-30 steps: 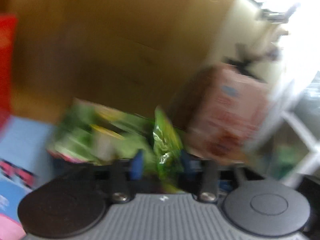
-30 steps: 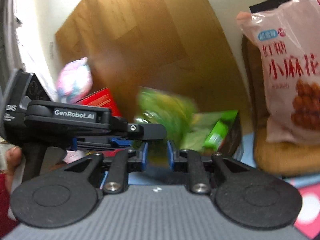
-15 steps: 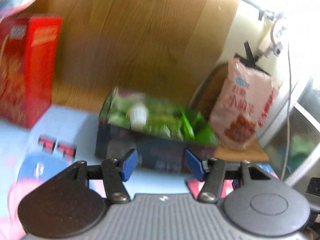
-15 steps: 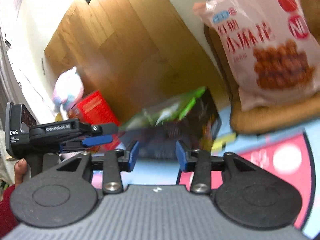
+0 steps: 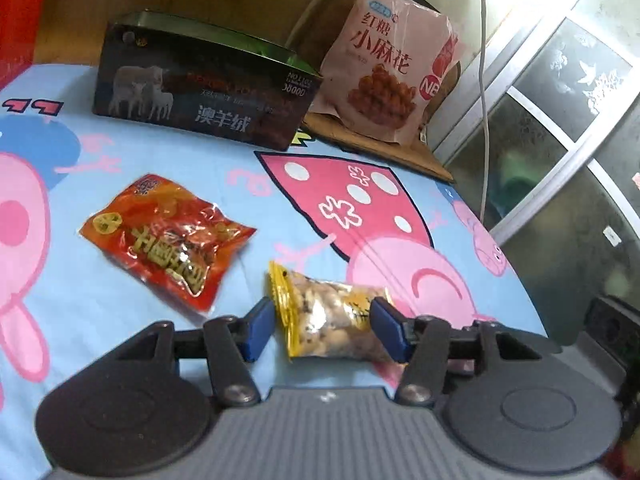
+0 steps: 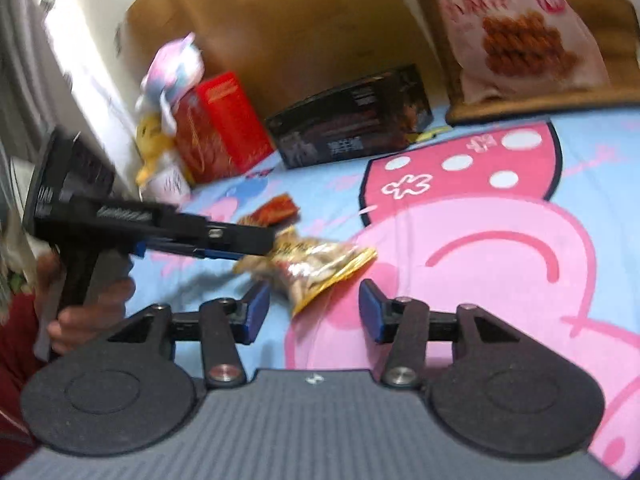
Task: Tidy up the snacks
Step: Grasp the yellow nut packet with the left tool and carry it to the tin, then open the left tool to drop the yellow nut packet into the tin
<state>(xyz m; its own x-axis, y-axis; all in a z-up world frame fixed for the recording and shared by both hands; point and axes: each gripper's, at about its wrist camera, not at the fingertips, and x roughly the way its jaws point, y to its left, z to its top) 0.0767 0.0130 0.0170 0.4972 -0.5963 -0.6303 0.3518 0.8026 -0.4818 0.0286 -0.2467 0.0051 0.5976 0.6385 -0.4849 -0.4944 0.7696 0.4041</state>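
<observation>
Peanuts in your yellow snack bag [image 5: 334,322] lie flat on the cartoon sheet [image 5: 400,248], long side running across between your left gripper's [image 5: 323,330] wide-apart fingers; your right gripper [image 6: 312,309] is spread wide too, just beside it.

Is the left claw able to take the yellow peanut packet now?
Probably yes. The left claw is open, and the yellow peanut packet lies between its fingers on the sheet; nothing blocks it.
</observation>
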